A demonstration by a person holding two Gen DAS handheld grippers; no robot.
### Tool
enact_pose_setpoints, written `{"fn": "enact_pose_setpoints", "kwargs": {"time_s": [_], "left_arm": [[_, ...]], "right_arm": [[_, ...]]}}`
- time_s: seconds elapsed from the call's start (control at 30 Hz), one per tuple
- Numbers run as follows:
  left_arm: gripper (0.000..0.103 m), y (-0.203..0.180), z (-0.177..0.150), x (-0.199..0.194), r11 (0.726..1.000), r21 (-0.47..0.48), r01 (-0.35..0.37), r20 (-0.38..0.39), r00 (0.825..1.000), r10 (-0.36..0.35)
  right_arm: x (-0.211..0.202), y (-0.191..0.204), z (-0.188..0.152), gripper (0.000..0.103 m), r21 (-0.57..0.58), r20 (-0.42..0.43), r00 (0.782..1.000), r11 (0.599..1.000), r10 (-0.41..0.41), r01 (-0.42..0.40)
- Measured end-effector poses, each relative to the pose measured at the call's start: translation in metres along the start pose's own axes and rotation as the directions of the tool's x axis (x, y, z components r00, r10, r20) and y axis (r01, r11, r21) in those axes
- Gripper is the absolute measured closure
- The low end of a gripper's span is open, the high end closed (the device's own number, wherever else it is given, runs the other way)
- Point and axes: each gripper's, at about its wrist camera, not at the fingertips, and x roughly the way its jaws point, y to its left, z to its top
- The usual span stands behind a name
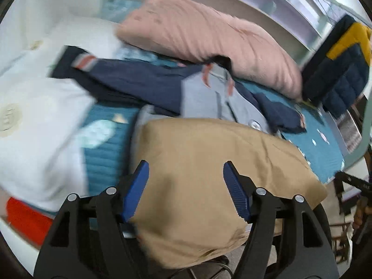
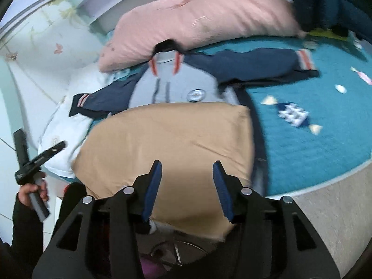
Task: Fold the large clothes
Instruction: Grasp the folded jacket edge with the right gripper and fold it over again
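A folded tan garment (image 1: 209, 169) lies on the near edge of the bed, over the lower part of a grey and navy sweatshirt (image 1: 200, 97). The sweatshirt is spread flat with both sleeves out; it also shows in the right wrist view (image 2: 176, 88), as does the tan garment (image 2: 167, 139). My left gripper (image 1: 186, 167) is open and empty above the tan garment. My right gripper (image 2: 187, 166) is open and empty above the same garment's near edge. The left gripper's handle (image 2: 32, 162) and the hand holding it show at the left of the right wrist view.
A pink pillow (image 1: 209, 39) lies behind the sweatshirt. White folded bedding (image 1: 39, 127) sits at the left. The bed has a teal quilt (image 2: 313, 127). A navy and yellow jacket (image 1: 339, 65) hangs at the right. An orange item (image 1: 25, 218) lies at lower left.
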Motion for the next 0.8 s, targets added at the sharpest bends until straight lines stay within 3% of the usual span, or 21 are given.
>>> {"fn": "enact_pose_setpoints", "kwargs": {"time_s": [0.03, 0.07, 0.13, 0.23, 0.27, 0.37, 0.53, 0.67, 0.8], "left_arm": [[0.036, -0.007, -0.001, 0.014, 1.0, 0.006, 0.027, -0.029, 0.999, -0.027], [0.036, -0.009, -0.004, 0.026, 0.999, 0.006, 0.038, -0.051, 0.998, -0.037], [0.036, -0.007, -0.018, 0.054, 0.999, -0.036, 0.032, -0.13, 0.991, -0.037], [0.036, 0.002, -0.05, 0.076, 0.996, -0.085, -0.004, -0.224, 0.975, -0.015], [0.036, 0.009, -0.064, 0.081, 0.991, -0.132, 0.008, -0.25, 0.967, -0.041], [0.036, 0.021, -0.084, 0.087, 0.981, -0.191, 0.028, -0.276, 0.958, -0.081], [0.036, 0.018, -0.079, 0.087, 0.985, -0.173, 0.027, -0.275, 0.959, -0.075], [0.032, 0.02, -0.079, 0.085, 0.984, -0.169, 0.049, -0.254, 0.963, -0.091], [0.03, 0.017, -0.082, 0.079, 0.986, -0.16, 0.055, -0.239, 0.967, -0.093]], "right_arm": [[0.016, 0.005, 0.004, 0.063, -0.003, -0.013, 1.0, 1.0, 0.017, -0.017], [0.028, 0.007, 0.006, 0.076, -0.004, -0.029, 0.999, 1.0, 0.013, -0.014], [0.065, -0.001, 0.003, 0.085, 0.05, -0.117, 0.993, 0.999, -0.002, 0.008], [0.104, -0.031, -0.022, 0.094, 0.177, -0.273, 0.962, 0.982, -0.017, 0.068], [0.118, -0.042, -0.039, 0.098, 0.216, -0.336, 0.942, 0.973, -0.003, 0.081], [0.138, -0.062, -0.067, 0.103, 0.267, -0.409, 0.912, 0.958, 0.014, 0.105], [0.127, -0.051, -0.057, 0.1, 0.243, -0.376, 0.927, 0.965, 0.003, 0.095], [0.09, -0.01, -0.025, 0.1, 0.167, -0.244, 0.969, 0.986, 0.032, 0.01], [0.092, 0.041, 0.018, 0.1, 0.084, -0.169, 0.979, 0.992, 0.111, -0.098]]}}
